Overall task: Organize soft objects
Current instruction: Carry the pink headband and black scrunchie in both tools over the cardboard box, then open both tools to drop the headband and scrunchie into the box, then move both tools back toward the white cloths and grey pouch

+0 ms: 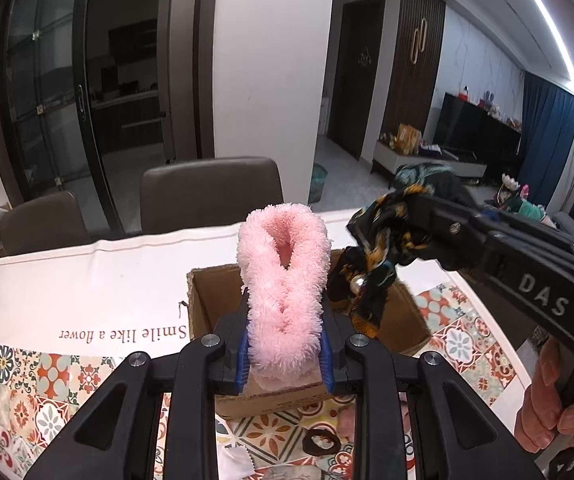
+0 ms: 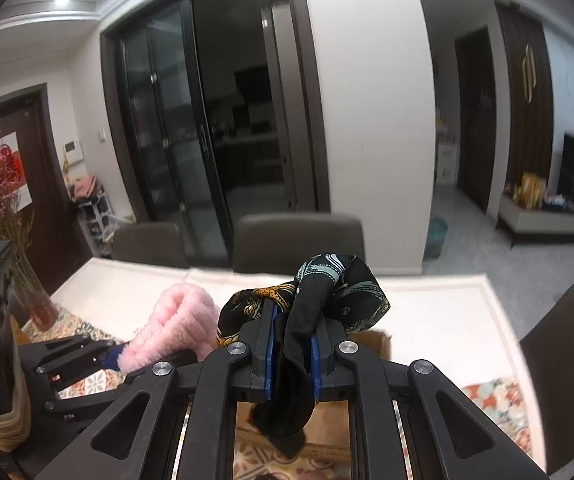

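My left gripper (image 1: 285,344) is shut on a fluffy pink scrunchie (image 1: 283,280), holding it upright above an open cardboard box (image 1: 207,304). My right gripper (image 2: 292,344) is shut on a black patterned silk scrunchie (image 2: 327,292), which hangs down between its blue pads. In the left wrist view the right gripper (image 1: 403,216) comes in from the right and holds the dark scrunchie (image 1: 371,264) over the box's right side. The pink scrunchie also shows at the left in the right wrist view (image 2: 175,328).
The table has a patterned tile cloth (image 1: 47,384) and a white cloth with lettering (image 1: 87,280). A brown hair tie (image 1: 321,442) lies near the front. Chairs (image 1: 211,192) stand behind the table. A vase of dried flowers (image 2: 27,280) stands at the left.
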`<state>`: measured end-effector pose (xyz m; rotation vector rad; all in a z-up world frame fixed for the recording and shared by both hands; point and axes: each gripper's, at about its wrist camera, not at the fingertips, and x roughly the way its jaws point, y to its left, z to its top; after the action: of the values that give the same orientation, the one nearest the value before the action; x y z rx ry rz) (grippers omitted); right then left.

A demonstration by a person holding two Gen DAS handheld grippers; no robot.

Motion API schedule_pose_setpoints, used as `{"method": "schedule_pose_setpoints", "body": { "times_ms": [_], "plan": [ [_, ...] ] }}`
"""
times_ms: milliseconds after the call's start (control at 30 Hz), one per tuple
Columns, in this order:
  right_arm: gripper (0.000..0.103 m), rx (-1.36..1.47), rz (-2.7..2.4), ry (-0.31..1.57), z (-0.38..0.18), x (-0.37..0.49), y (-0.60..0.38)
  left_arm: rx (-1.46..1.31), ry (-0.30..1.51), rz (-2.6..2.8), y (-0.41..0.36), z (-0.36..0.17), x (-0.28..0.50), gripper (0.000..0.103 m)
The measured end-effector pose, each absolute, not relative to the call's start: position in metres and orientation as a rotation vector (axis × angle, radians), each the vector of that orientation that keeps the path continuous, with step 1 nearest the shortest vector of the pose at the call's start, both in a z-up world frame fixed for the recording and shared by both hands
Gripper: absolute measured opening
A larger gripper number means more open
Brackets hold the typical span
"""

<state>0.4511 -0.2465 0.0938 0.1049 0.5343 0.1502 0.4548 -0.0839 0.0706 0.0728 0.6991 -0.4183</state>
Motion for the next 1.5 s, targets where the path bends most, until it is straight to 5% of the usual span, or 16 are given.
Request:
{"method": "schedule_pose_setpoints", "body": {
  "times_ms": [267, 400, 500, 633, 1500],
  "plan": [
    [0.015, 0.194, 0.203, 0.749, 0.041, 0.497, -0.269, 0.102, 0.794, -0.414, -0.095, 0.042, 0.481, 0.03],
    [0.018, 0.214, 0.219, 0.827, 0.02, 0.51, -0.273, 0.11, 0.847, -0.427, -0.098, 0.029, 0.489, 0.042],
    [0.038, 0.235, 0.219, 0.882, 0.009, 0.516, -0.273, 0.117, 0.876, -0.422, -0.097, 0.021, 0.492, 0.049],
    [0.051, 0.249, 0.206, 0.907, 0.005, 0.517, -0.276, 0.125, 0.897, -0.411, -0.095, 0.017, 0.492, 0.057],
    [0.051, 0.18, 0.146, 0.821, 0.038, 0.44, -0.228, 0.162, 0.794, -0.314, -0.036, 0.051, 0.407, 0.07]
  ]
}}
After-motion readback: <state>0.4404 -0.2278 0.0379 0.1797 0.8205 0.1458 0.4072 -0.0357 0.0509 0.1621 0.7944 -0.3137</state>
